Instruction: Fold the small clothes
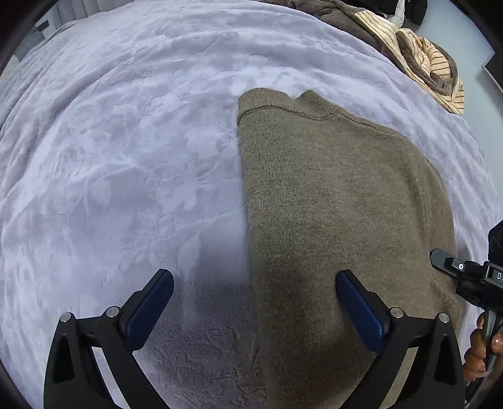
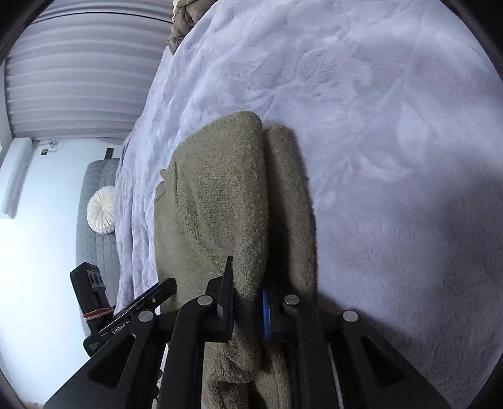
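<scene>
Low in the frame, the left gripper [image 1: 254, 284] hangs spread wide, holding nothing. The right gripper [image 2: 246, 299] is clamped on a fold of the olive sweater [image 1: 339, 201], which lies centre-right on the lavender blanket [image 1: 125, 141]; striped clothes [image 1: 421, 63] sit upper right.

We see a pale lavender plush blanket [image 1: 125, 141] with an embossed floral pattern spread across the bed. At its far edge lies a heap of clothes: a cream garment with thin dark stripes [image 1: 421, 63] tangled with brown fabric [image 1: 342, 19]. From the right wrist view, we find a grey quilted cover [image 2: 97, 201] beside the bed, a round white pleated cushion [image 2: 101, 210] on it, and ribbed grey curtains [image 2: 78, 69] behind.
</scene>
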{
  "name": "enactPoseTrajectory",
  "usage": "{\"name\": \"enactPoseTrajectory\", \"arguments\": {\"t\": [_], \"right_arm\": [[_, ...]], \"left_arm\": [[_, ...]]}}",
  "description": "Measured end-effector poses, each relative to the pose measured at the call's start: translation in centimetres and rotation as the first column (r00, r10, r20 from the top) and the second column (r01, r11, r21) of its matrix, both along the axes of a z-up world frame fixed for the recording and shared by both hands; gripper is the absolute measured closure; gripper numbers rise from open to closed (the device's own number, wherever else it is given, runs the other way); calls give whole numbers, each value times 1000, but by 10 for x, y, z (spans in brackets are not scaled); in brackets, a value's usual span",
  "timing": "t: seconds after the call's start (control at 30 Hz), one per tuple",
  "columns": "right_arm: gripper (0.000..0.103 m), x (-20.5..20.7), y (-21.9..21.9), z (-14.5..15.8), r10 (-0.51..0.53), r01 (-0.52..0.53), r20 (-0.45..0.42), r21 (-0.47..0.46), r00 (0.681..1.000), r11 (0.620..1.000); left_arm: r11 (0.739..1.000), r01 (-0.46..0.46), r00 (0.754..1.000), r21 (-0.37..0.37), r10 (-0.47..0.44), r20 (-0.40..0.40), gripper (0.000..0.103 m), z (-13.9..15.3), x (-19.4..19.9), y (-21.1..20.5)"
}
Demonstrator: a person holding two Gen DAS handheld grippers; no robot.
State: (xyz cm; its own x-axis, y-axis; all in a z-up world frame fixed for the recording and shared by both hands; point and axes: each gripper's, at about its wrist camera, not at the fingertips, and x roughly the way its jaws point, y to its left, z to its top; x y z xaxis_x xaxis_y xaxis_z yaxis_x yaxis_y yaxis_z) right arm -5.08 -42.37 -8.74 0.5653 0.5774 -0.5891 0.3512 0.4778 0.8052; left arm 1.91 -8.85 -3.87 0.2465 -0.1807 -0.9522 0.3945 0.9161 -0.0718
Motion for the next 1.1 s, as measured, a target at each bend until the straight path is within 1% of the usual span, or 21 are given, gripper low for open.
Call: {"name": "enactPoseTrajectory", "arguments": {"t": [0.03, 0.1, 0.17, 0.2, 0.23, 0.27, 0.33, 0.37, 0.43, 0.5, 0.57, 0.6, 0.63, 0.7, 0.77, 0.83, 0.97, 1.0, 1.03, 1.07, 1.1], "right_arm": [[89, 1, 3, 4, 14, -14, -11, -29, 1000, 999], [86, 4, 9, 18, 48, -60, -78, -167, 996, 984], [85, 3, 14, 34, 58, -86, -117, -251, 991, 964], [85, -1, 13, 42, 56, -89, -126, -278, 990, 957], [84, -6, 13, 52, 53, -84, -115, -284, 992, 955], [82, -10, 13, 59, 51, -74, -91, -270, 995, 960], [81, -17, 16, 77, 55, -57, -12, -217, 998, 975], [81, -18, 20, 83, 70, -66, 10, -222, 998, 973], [81, -9, 40, 92, 125, -114, 28, -250, 992, 961], [81, -9, 62, 89, 193, -184, 4, -288, 981, 940], [81, -17, 80, 68, 245, -263, -97, -353, 965, 898], [86, -23, 86, 57, 257, -289, -135, -378, 957, 880], [88, -34, 93, 47, 272, -310, -151, -399, 950, 863], [88, -49, 101, 43, 281, -314, -140, -439, 949, 842], [89, -60, 106, 48, 287, -317, -138, -470, 948, 823], [89, -63, 103, 47, 275, -307, -138, -451, 952, 838], [89, -57, 83, 42, 214, -246, -133, -321, 968, 914], [84, -59, 77, 46, 180, -204, -108, -287, 978, 936], [84, -63, 68, 51, 146, -165, -86, -274, 985, 947], [80, -62, 58, 57, 94, -107, -58, -272, 994, 956], [63, -61, 50, 62, 54, -64, -44, -278, 998, 958]], "left_arm": [[1000, 1, 1000, 8, -1, 2, 0, 3, -2, 2], [1000, 8, 1000, 21, -8, 6, 0, 11, -13, 7], [999, 28, 999, 46, -29, 29, 0, 22, -22, 13], [998, 38, 998, 58, -40, 44, 0, 26, -25, 15], [997, 44, 997, 68, -48, 54, 0, 30, -27, 17], [997, 46, 997, 67, -50, 59, 0, 35, -27, 20], [998, 34, 998, 48, -36, 43, 0, 36, -23, 21], [999, 22, 999, 44, -23, 24, 0, 32, -19, 18], [998, 9, 1000, 61, -8, -14, 0, 19, -19, 13], [998, 11, 1000, 62, -10, -17, 0, 7, -31, 12], [999, 6, 1000, 54, -6, 2, 0, 4, -45, 15], [999, 1, 1000, 42, -1, -4, 0, 4, -50, 18], [1000, -4, 1000, 31, 4, -16, 0, 3, -53, 20], [1000, 8, 999, 23, -7, -45, 0, 0, -62, 24], [997, 52, 997, 58, -49, -52, 0, -5, -73, 25], [992, 84, 995, 92, -79, -56, 0, -10, -83, 26], [994, 60, 996, 92, -53, -73, 0, -13, -88, 31], [994, 55, 996, 91, -48, -72, 0, -14, -89, 31], [994, 54, 996, 94, -47, -72, 0, -15, -89, 31], [994, 56, 996, 95, -50, -71, 0, -15, -91, 31], [994, 61, 996, 96, -55, -69, 0, -16, -92, 30]]}}
